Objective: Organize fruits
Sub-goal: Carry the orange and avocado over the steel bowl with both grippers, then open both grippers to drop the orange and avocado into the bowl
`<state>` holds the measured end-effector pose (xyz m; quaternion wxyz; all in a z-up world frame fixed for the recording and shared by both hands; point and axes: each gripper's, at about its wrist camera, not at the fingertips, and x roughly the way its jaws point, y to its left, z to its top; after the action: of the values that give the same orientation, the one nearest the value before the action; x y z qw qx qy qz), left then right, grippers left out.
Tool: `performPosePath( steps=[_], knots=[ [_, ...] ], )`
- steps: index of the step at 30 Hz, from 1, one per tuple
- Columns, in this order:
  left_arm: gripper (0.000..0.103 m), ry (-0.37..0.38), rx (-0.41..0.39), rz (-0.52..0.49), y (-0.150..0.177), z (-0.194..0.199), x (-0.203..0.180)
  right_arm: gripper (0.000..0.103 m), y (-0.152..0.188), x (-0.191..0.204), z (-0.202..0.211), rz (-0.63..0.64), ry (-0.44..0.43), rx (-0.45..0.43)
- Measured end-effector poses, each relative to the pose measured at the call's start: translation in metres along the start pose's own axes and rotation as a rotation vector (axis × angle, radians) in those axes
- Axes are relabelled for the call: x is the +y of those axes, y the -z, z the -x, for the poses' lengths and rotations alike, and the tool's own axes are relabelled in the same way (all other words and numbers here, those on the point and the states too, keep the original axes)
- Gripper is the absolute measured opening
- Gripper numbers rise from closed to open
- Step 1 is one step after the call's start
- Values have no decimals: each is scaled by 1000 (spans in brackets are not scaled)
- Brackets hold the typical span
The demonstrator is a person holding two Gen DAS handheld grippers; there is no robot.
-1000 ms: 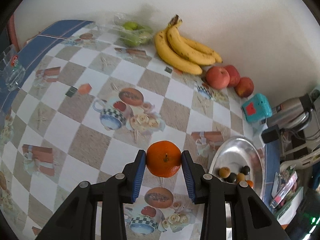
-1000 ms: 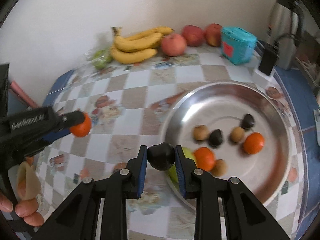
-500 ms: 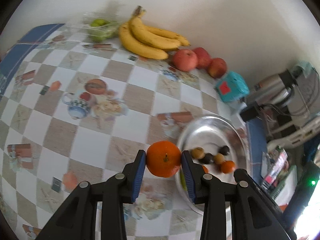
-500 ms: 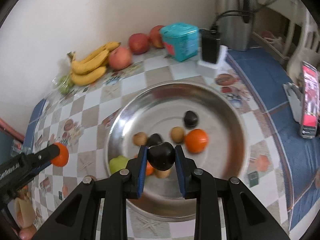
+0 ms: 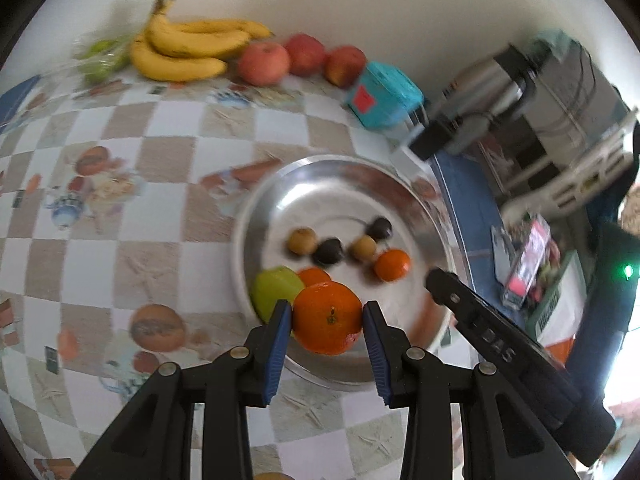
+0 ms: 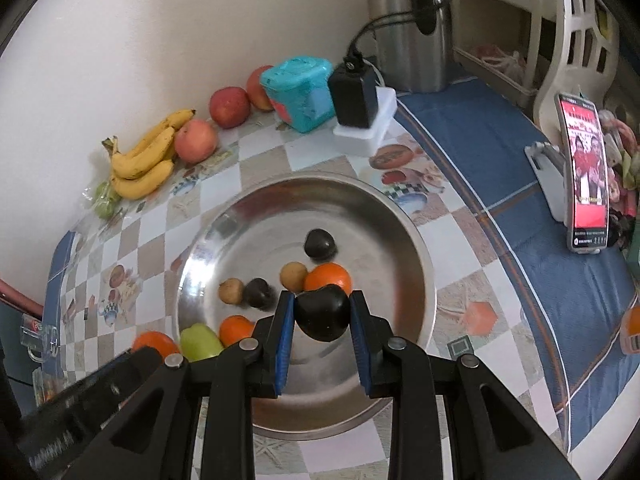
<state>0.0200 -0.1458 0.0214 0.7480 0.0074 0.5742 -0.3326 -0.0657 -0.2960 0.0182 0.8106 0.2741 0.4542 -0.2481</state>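
My left gripper [image 5: 326, 322] is shut on an orange [image 5: 327, 317] and holds it above the near rim of the steel bowl [image 5: 348, 176]. My right gripper [image 6: 322, 316] is shut on a dark fruit [image 6: 323, 312] over the same bowl [image 6: 416, 248]. In the bowl lie two oranges [image 6: 328, 277], a green fruit [image 6: 199, 342], two dark fruits [image 6: 319, 244] and two small brown fruits [image 6: 293, 276]. The left gripper's orange also shows in the right wrist view [image 6: 154, 343], at the bowl's left rim.
Bananas [image 6: 144, 164], three red apples [image 6: 196, 140] and a bag of green fruit [image 6: 105, 200] line the wall. A teal box [image 6: 298, 92], black adapter [image 6: 354, 94], steel kettle [image 6: 408, 28] and a phone on a stand [image 6: 584, 172] stand to the right.
Both grippers have moved in over the bowl with their fruit. The left one swung right from the open tablecloth to the bowl's near rim.
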Motion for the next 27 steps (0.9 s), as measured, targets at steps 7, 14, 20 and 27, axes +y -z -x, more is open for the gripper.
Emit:
performPosePath(
  steps=[7, 14, 20, 27],
  knots=[
    [39, -40, 52, -74, 11, -23, -18, 29, 5, -9, -15, -28, 0, 58],
    [39, -79, 77, -92, 16, -37, -18, 29, 9, -12, -25, -44, -11, 106],
    [39, -90, 85, -104, 18, -40, -20, 29, 14, -11, -34, -41, 3, 154],
    [40, -115, 96, -108, 19, -47, -20, 29, 18, -8, -40, -30, 18, 187]
  ],
)
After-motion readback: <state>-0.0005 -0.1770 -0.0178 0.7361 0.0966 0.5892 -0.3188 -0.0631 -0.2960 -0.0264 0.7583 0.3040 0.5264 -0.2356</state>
